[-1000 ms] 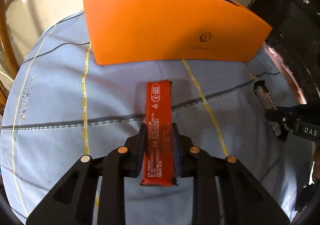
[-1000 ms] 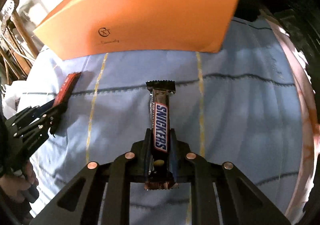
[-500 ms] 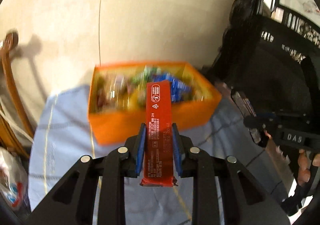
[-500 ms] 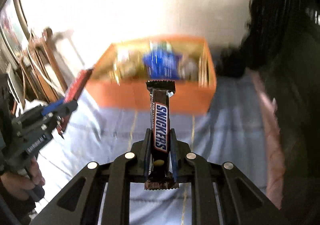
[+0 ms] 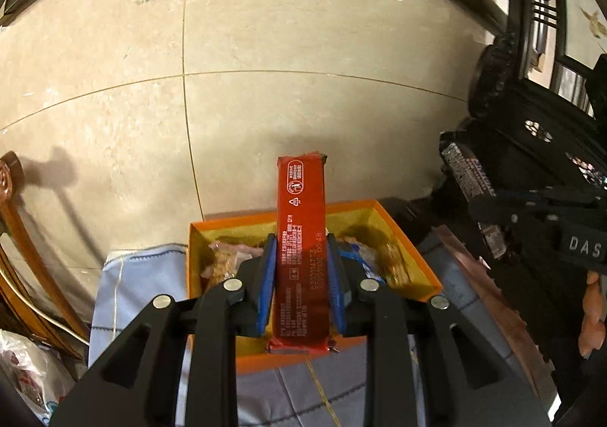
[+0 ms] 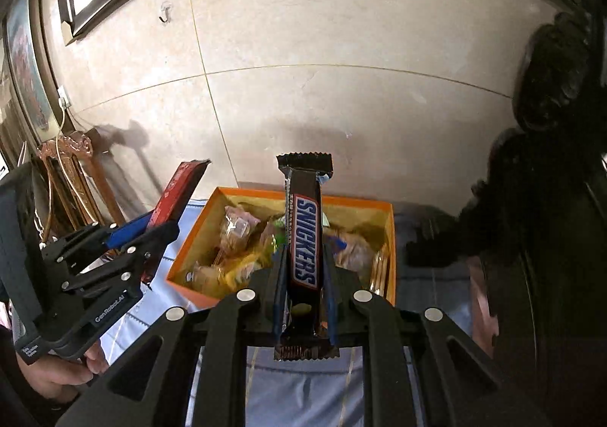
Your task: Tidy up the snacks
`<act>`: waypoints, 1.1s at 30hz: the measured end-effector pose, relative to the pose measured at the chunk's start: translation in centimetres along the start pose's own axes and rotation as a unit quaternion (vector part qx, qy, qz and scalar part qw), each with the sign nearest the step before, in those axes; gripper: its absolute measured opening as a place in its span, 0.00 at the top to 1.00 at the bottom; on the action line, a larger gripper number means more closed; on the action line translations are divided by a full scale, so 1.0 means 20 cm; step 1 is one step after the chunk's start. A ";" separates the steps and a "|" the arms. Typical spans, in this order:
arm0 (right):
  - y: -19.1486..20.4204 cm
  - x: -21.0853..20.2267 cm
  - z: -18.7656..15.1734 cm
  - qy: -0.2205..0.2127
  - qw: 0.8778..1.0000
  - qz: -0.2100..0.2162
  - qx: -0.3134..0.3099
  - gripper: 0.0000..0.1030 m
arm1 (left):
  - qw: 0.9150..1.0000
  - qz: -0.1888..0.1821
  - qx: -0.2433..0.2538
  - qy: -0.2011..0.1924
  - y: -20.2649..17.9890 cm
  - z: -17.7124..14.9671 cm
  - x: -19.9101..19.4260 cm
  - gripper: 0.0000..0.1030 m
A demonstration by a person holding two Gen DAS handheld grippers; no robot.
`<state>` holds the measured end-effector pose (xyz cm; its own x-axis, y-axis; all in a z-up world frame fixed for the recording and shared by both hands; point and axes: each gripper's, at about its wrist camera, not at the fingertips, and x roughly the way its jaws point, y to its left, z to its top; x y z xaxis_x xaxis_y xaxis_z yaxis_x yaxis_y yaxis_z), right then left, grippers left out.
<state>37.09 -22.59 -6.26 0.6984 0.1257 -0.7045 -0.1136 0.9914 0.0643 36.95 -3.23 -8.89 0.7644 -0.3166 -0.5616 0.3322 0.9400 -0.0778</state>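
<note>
Red bar: the flat red foil-wrapped snack bar [image 5: 301,237] is looking light, fairly stiff and slick; its lower half is the sensible place to hold.
Snickers: the brown Snickers bar [image 6: 303,237] is likely firm yet dentable, so a mid-length hold suits it.
Left tool: the left tool [image 5: 301,267] is pinching the red bar, tilting downward.
Right tool: the right tool [image 6: 303,275] is pinching the Snickers, pitching steeply.
Box: the orange cardboard box of wrapped snacks [image 6: 390,237] is sitting at 12 o'clock below both bars, on the blue-clothed tabletop [image 5: 144,275].
</note>
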 end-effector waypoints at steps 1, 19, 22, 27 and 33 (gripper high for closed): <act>0.00 0.02 0.03 0.001 1.000 -0.001 -0.002 0.84 | 1.000 0.003 0.001 -0.001 0.00 0.02 0.02 0.77; -0.15 0.43 -0.14 0.076 0.996 -0.025 0.046 0.04 | 0.995 0.045 -0.007 0.085 0.16 -0.21 0.47 0.04; -0.16 0.33 -0.34 0.080 0.992 -0.022 0.093 0.04 | 0.993 0.032 -0.041 0.107 0.18 -0.42 0.36 0.04; -0.05 0.19 -0.74 0.118 0.986 -0.016 0.119 0.04 | 0.987 0.040 -0.053 0.149 0.14 -0.77 0.13 0.04; 0.14 -0.12 -1.03 0.127 0.987 -0.029 0.095 0.04 | 0.985 0.064 -0.040 0.153 0.02 -0.93 -0.19 0.04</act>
<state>20.52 -20.86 -19.01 0.4982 0.0796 -0.8634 0.0724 0.9885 0.1329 23.91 0.80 -22.11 0.5903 -0.1538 -0.7924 0.1897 0.9806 -0.0491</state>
